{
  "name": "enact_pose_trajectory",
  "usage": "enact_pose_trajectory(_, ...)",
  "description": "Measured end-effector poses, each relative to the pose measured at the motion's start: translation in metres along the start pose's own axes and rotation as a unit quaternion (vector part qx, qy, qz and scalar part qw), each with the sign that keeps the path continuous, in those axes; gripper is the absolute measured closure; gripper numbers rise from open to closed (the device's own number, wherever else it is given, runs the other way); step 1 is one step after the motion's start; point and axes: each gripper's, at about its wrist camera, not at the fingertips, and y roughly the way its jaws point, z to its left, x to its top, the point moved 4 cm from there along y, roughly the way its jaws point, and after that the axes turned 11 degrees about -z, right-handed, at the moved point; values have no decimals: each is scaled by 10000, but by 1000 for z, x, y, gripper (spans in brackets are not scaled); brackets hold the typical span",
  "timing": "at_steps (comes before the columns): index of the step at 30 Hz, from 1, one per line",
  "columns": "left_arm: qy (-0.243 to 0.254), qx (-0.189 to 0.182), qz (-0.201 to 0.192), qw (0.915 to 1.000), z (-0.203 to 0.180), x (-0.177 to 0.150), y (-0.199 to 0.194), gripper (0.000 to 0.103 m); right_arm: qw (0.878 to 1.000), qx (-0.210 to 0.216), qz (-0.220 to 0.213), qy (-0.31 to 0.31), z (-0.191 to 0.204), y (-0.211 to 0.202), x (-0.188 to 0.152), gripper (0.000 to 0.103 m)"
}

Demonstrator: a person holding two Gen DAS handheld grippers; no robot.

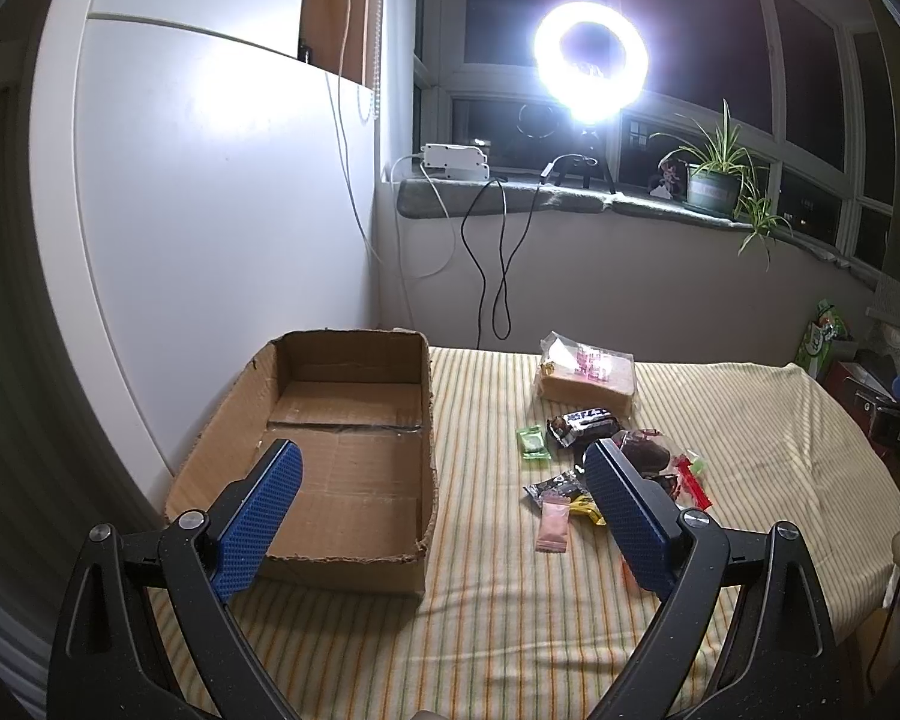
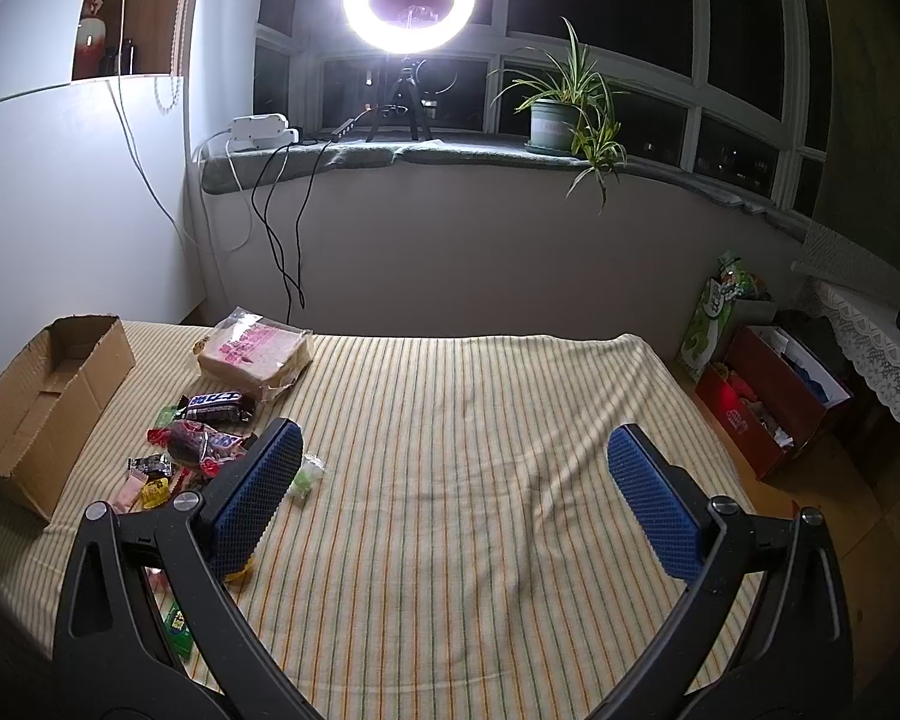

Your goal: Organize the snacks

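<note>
An empty cardboard box (image 1: 342,468) lies on the striped cloth at the left, also seen as the box (image 2: 42,408) in the right wrist view. Beside it is a heap of small snacks (image 1: 594,456): a dark chocolate bar (image 1: 582,425), a green sachet (image 1: 533,441), a pink sachet (image 1: 553,528) and a bagged bread loaf (image 1: 588,375). My left gripper (image 1: 444,468) hangs open above the box's right wall. My right gripper (image 2: 453,456) stands open over bare cloth, right of the snack heap (image 2: 198,450) and the loaf (image 2: 255,351).
The striped cloth (image 2: 480,480) covers the table. A lit ring light (image 1: 591,57) on a tripod, a potted plant (image 2: 561,114) and cables sit on the windowsill behind. A red box (image 2: 768,402) with clutter stands on the floor at the right.
</note>
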Motion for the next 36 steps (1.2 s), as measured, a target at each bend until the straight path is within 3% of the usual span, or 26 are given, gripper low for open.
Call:
enact_pose_trajectory(28,40,-198,152,9997,-12,-12,-2,8,9996,137,224,-105,5,10,-9,0)
enact_pose_trajectory(36,92,-512,386,9979,-29,-26,1,8,9969,681,384,12,7,16,-25,0)
